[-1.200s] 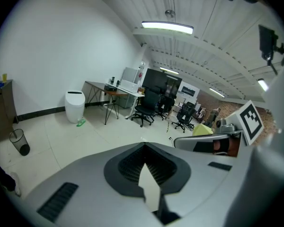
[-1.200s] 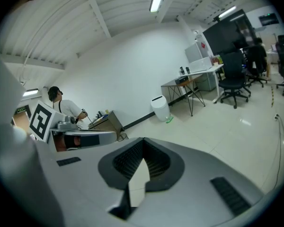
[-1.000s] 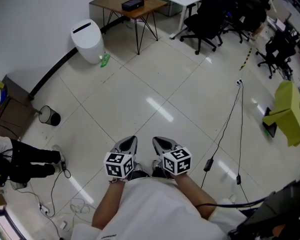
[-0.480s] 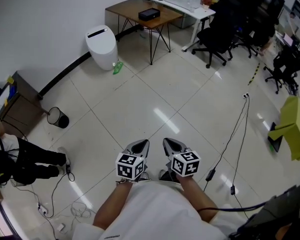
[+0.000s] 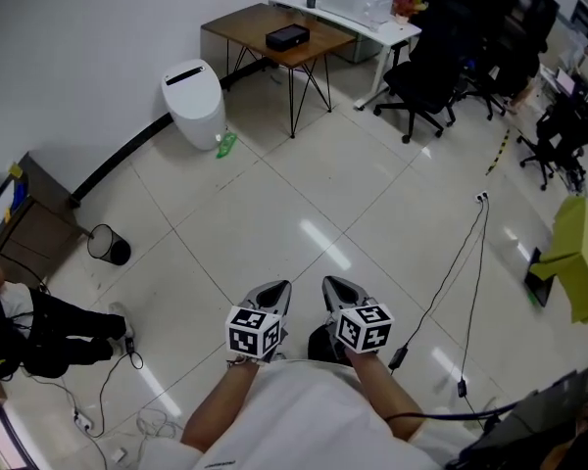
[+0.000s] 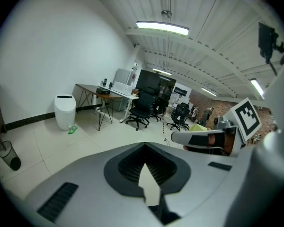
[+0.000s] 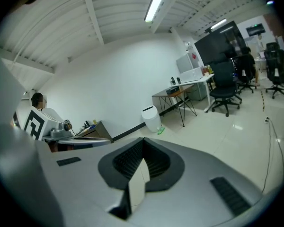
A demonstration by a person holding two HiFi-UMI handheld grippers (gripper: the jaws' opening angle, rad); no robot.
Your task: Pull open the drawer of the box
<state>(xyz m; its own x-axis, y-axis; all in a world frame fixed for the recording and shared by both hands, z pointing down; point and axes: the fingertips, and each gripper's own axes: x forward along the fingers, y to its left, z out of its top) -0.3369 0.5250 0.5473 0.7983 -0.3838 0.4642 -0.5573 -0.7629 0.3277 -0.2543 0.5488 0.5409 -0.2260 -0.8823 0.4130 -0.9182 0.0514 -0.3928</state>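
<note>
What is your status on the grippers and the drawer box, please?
Left gripper shut, empty; right gripper shut, empty, both near the body. Black box on far wooden table, untouched; drawer not discernible. Tiled floor lies between.

A box (image 5: pixel 287 37) lies on the table (image 5: pixel 243 27), the bin (image 5: pixel 194 103) left of it, chairs (image 5: pixel 421 78) right.

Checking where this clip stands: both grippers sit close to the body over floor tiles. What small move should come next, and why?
Probably step toward the wooden table, where a black box sits; whether it has a drawer cannot be told. Left gripper and right gripper are shut, empty, with nothing within reach.
</note>
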